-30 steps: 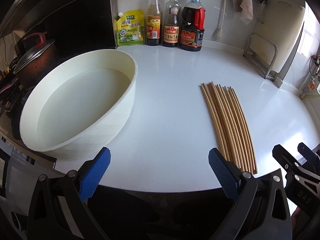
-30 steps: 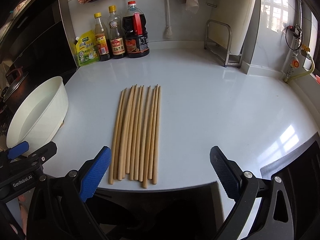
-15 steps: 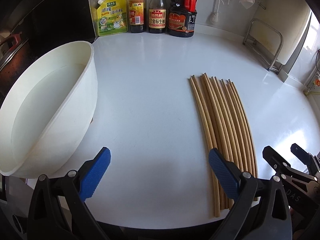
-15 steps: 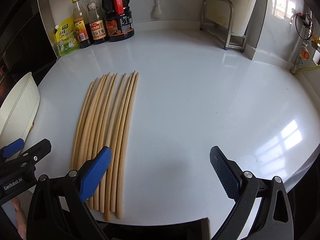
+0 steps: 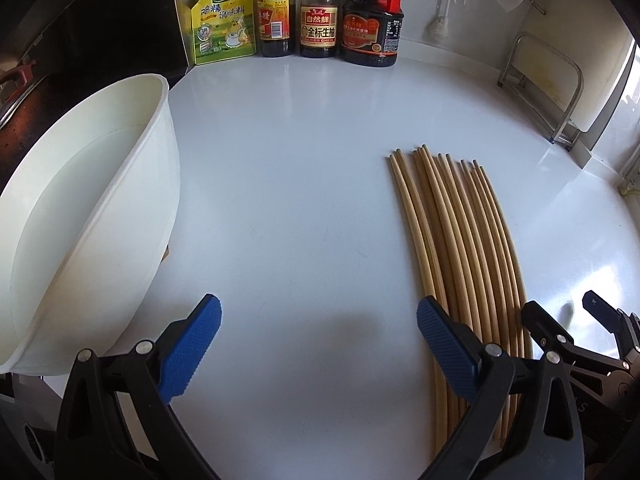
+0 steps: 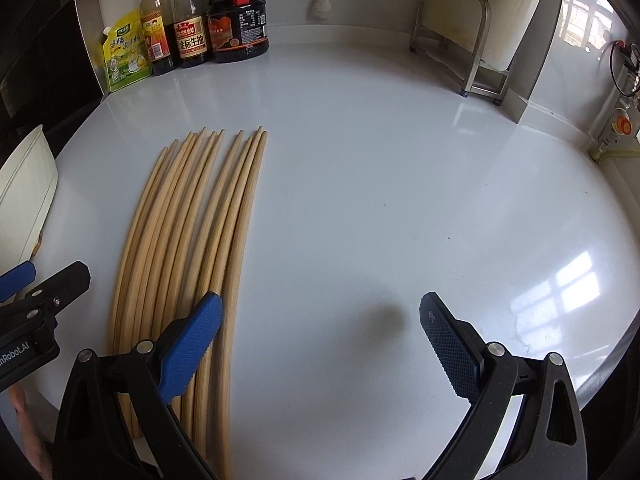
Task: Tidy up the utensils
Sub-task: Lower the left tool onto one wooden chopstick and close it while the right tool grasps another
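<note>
Both tools share one build. The left gripper [image 5: 319, 346] has black plastic triangular arms with cut-out openings, silver screws at the pivots, and blue pads [image 5: 192, 350] with a fine cross-hatched texture. The right gripper [image 6: 321, 346] has the same black frame, screws and blue pads [image 6: 188, 354]. White lettering reading "nRobot.AI" marks the left gripper's body in the right wrist view.

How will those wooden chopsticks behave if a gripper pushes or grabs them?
The chopsticks look thin, round and smooth, so a sideways push would probably roll them across the glossy counter. They lie loose and packed together, so grabbing one alone may disturb neighbours. They are likely stiff and light.
</note>
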`<action>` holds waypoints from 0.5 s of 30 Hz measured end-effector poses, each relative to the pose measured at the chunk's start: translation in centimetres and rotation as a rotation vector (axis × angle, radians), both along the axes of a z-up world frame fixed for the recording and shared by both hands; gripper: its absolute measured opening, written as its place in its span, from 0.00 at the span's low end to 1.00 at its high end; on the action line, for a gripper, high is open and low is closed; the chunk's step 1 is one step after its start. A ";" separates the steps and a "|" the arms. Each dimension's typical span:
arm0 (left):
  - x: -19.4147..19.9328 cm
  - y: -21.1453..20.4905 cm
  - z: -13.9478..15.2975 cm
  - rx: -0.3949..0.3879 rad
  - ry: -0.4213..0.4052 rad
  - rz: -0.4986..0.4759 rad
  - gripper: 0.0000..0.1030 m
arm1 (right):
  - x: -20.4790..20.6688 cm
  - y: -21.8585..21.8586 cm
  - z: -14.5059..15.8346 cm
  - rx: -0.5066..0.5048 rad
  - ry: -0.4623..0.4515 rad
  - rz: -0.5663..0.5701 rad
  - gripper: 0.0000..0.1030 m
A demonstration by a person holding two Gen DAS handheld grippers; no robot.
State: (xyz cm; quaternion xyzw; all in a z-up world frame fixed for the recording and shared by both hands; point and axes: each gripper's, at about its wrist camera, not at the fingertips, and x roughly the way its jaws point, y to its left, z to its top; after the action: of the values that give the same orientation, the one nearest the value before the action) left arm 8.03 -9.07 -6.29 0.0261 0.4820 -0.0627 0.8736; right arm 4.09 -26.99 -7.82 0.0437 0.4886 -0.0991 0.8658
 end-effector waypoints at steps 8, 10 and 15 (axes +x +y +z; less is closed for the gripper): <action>0.3 -0.5 -0.7 -0.035 0.044 -0.026 0.94 | -0.3 -0.6 -0.2 -0.026 0.000 0.012 0.91; 0.3 -0.9 -0.8 -0.029 0.049 -0.035 0.94 | -0.4 -0.9 -0.2 -0.029 -0.004 0.007 0.91; 0.3 -1.7 -1.2 -0.013 0.060 -0.047 0.94 | -0.6 -1.6 -0.3 -0.013 -0.013 -0.003 0.91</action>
State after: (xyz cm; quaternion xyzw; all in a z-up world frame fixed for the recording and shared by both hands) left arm 8.35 -10.74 -7.51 0.0296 0.5068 -0.0871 0.8571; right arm 3.44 -28.60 -8.10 0.0393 0.4821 -0.1034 0.8691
